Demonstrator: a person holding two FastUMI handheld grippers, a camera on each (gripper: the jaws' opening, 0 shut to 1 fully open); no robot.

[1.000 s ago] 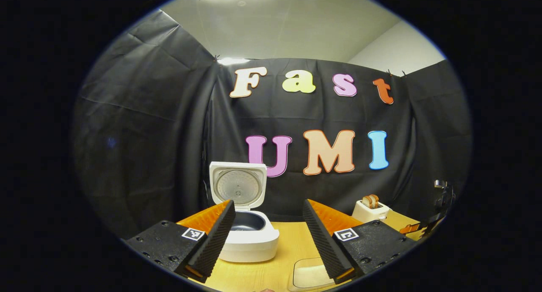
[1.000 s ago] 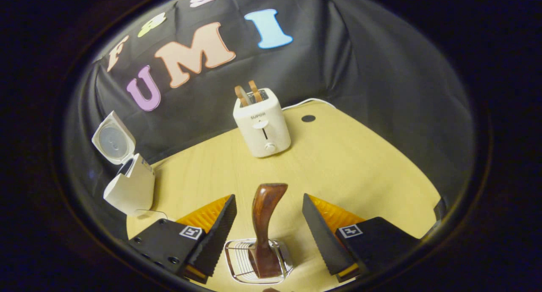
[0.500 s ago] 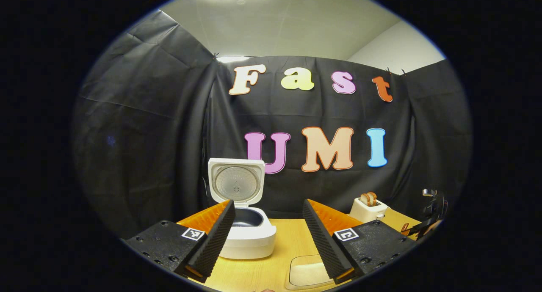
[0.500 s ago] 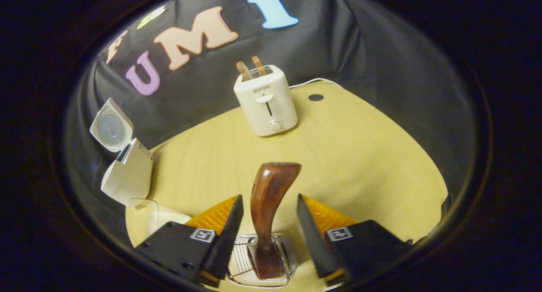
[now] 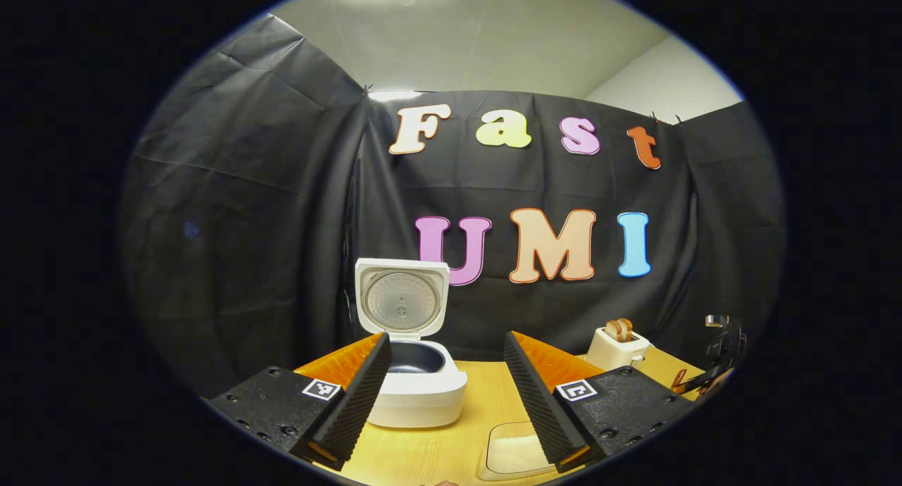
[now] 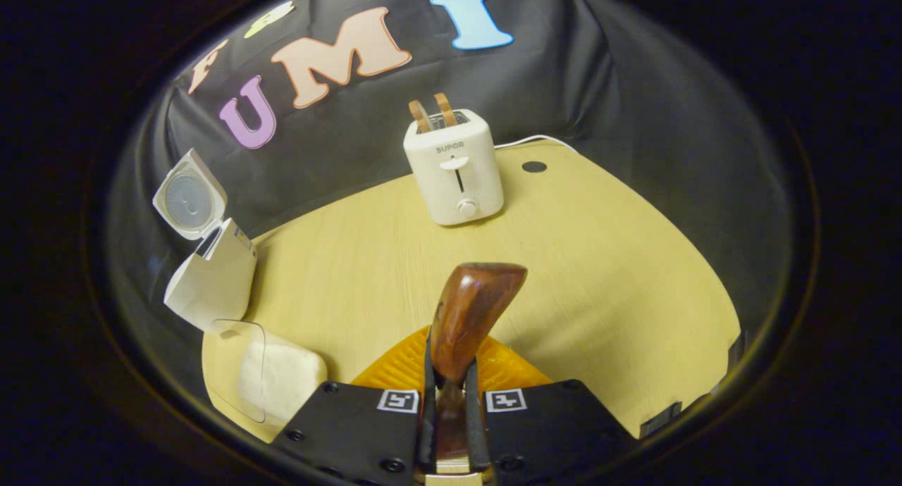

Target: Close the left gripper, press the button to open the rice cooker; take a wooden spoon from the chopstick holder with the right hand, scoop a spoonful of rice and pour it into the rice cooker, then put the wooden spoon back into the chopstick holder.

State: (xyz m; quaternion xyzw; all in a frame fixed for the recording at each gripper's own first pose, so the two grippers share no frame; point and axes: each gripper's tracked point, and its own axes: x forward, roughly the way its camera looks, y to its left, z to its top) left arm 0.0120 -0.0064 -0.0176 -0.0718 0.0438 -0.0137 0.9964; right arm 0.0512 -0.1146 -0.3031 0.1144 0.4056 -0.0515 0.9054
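Right gripper (image 6: 449, 394): jaws, apart a half-second ago, now clamped on wooden spoon (image 6: 471, 311) handle (lift-out comes next). Left gripper (image 5: 445, 391): spread, empty. Rice cooker (image 5: 416, 380): lid up.

Staged recording booth rather than a real kitchen, black cloth wall (image 5: 254, 190) hung round a light wooden table (image 6: 564, 260), plain ceiling (image 5: 479, 42) above, kitchen props were a white rice cooker (image 5: 416, 387) and toaster (image 6: 454, 169)
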